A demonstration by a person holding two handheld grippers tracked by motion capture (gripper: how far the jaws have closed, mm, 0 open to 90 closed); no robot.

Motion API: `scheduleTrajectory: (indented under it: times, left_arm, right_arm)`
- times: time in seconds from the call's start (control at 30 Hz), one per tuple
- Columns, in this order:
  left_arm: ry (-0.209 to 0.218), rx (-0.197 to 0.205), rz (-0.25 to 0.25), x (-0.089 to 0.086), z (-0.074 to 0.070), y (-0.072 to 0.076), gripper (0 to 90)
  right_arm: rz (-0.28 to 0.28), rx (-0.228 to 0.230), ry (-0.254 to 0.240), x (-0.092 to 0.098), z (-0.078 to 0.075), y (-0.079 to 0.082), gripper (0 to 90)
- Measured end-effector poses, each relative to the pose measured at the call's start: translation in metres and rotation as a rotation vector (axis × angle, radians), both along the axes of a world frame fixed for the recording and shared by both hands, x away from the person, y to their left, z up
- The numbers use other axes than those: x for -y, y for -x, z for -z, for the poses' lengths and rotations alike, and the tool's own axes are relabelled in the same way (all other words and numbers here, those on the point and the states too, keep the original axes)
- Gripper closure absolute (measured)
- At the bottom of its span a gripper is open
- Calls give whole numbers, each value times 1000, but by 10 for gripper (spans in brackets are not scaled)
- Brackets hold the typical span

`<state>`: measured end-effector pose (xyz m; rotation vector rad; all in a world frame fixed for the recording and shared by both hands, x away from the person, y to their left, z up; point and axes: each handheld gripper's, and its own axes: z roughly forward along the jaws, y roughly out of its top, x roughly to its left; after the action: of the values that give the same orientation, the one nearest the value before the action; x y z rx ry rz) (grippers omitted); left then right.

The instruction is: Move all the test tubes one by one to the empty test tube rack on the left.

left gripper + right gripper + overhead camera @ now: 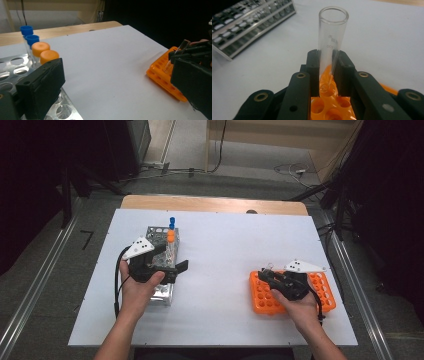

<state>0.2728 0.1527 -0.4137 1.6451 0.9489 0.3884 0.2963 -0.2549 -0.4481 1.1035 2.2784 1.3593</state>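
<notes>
Glass tube [331, 47] between right tongs [327, 65]

High view: from above the near edge, looking forward and down over the whole counter [225, 235]. Left gripper view: low, close, facing across toward the orange rack [163, 75] ahead of its gripper. Right gripper view: very close, just above that rack [329, 107], steel rack [249, 22] beyond. Both racks shared by all views.

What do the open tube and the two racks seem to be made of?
Open tube: clear glass or hard plastic, see-through with printed marks.
Orange rack: likely moulded plastic, uniform colour, soft sheen.
Metal rack: probably steel or aluminium, silvery, shiny, perforated.
</notes>
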Motion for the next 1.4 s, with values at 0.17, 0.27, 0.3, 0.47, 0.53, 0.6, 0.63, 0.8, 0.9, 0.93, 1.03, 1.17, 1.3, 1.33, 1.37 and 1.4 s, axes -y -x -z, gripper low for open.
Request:
scheduleTrajectory:
  times: [0.17, 0.27, 0.3, 0.47, 0.53, 0.6, 0.63, 0.8, 0.9, 0.93, 1.03, 1.17, 1.3, 1.33, 1.37, 1.4]
  left_arm:
    - [-14, -2, 30, 10, -1, 1, 0]
    - [-20, -2, 43, 16, -1, 3, 0]
    - [-25, -1, 51, 19, -1, 3, 0]
    - [-38, 4, 105, 35, -2, 6, 0]
    - [-48, 6, 127, 41, -2, 7, 1]
    - [-47, 5, 142, 48, -1, 8, 2]
    - [-47, 5, 148, 50, -1, 8, 2]
    - [-52, 0, 193, 65, 0, 10, 4]
    - [-72, 5, 206, 75, 2, 12, 27]
    - [-74, 4, 207, 79, 2, 13, 39]
    - [-82, -1, 226, 89, 2, 15, 89]
    - [-81, -3, 250, 99, 3, 17, 168]
    - [-79, 1, 290, 106, 4, 19, 267]
    - [-79, 3, 297, 107, 4, 20, 304]
    - [-78, 3, 314, 109, 4, 20, 332]
    - [-82, 4, 325, 110, 4, 21, 370]
  right_arm:
    - [-46, 38, -8, -5, -4, 6, 739]
    - [-73, 49, -4, -10, -5, 10, 738]
    - [-82, 51, -6, -11, -6, 10, 738]
    - [-117, 62, -8, -17, -7, 14, 739]
    - [-131, 61, -13, -20, -7, 15, 739]
    - [-145, 65, -9, -24, -7, 17, 739]
    - [-151, 64, -10, -25, -7, 18, 739]
    - [-187, 64, -8, -33, -8, 22, 739]
    - [-210, 63, -11, -38, -8, 25, 739]
    - [-216, 63, -11, -40, -8, 26, 739]
    - [-234, 63, -9, -44, -8, 28, 739]
    - [-253, 58, -5, -49, -8, 31, 739]
    - [-271, 55, 1, -55, -7, 34, 739]
    - [-276, 55, 3, -56, -6, 34, 739]
    - [-278, 52, 3, -57, -6, 35, 739]
    - [-284, 53, 4, -58, -6, 35, 739]
